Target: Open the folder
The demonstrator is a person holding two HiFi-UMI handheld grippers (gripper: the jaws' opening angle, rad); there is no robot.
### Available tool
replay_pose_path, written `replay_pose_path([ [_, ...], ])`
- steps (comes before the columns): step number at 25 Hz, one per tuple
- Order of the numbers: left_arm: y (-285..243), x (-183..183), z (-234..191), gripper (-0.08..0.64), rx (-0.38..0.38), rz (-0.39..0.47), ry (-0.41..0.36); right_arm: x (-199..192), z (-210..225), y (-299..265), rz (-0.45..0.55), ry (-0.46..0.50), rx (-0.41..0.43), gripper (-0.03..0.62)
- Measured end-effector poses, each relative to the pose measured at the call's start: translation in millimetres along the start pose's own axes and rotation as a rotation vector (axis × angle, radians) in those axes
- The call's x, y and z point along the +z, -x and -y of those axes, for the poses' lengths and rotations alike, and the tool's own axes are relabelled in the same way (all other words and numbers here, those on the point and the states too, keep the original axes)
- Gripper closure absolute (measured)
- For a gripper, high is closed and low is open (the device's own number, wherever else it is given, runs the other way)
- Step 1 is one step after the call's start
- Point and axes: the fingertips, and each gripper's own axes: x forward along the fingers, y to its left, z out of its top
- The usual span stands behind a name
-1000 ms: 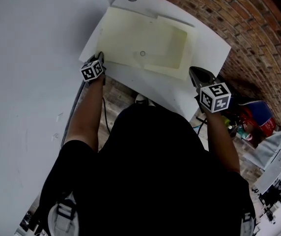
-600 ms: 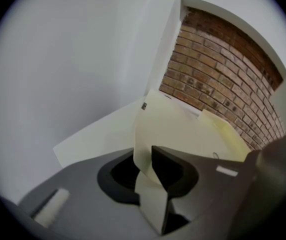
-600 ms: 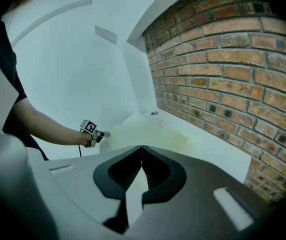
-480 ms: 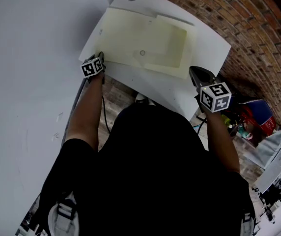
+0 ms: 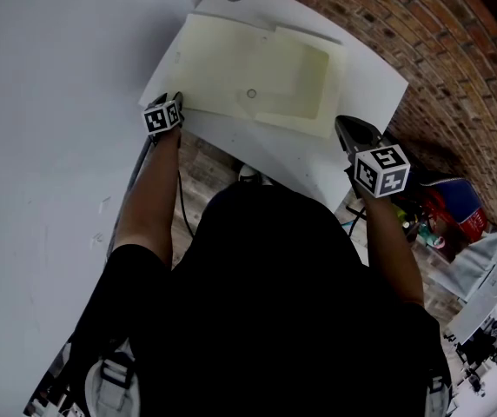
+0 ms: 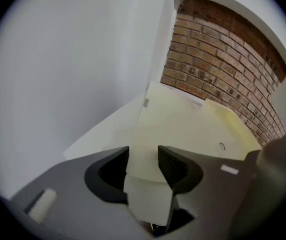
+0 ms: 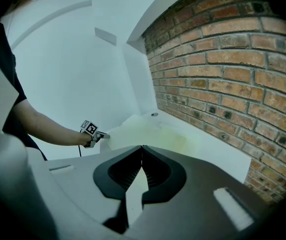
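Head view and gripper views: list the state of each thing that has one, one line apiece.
folder: lying flat on the table, cover not lifted, near corner between the left gripper's jaws.
left gripper: open; its jaws have just been opening, and the pads stand clear of the folder corner.
right gripper: shut, nothing between its jaws.

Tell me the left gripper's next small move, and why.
Probably draw the left gripper back off the folder. Its jaws have just been opening, the folder's near corner sits loose between them, and the folder lies flat on the table.
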Motion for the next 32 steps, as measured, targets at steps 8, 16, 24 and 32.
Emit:
replay_pose_path([
  [8,21.3,11.5,-1.0,0.407,0.024,0.075,-0.008,0.7,4.1,8.3,0.008,0.008,0.002,0.588],
  [16,45.6,33.1,14.3,0.408,-0.032,0.210,0.002,-1.9,4.5,18.0,0.017,0.017,0.011,0.589],
  [24,70.9,46.2,20.7,0.408,-0.036,0.275,-0.006,-1.2,3.7,30.0,0.034,0.029,0.013,0.588],
  [32,96.8,57.1,33.6,0.408,-0.047,0.331,-0.033,-6.1,1.2,44.1,0.038,0.041,0.031,0.588],
])
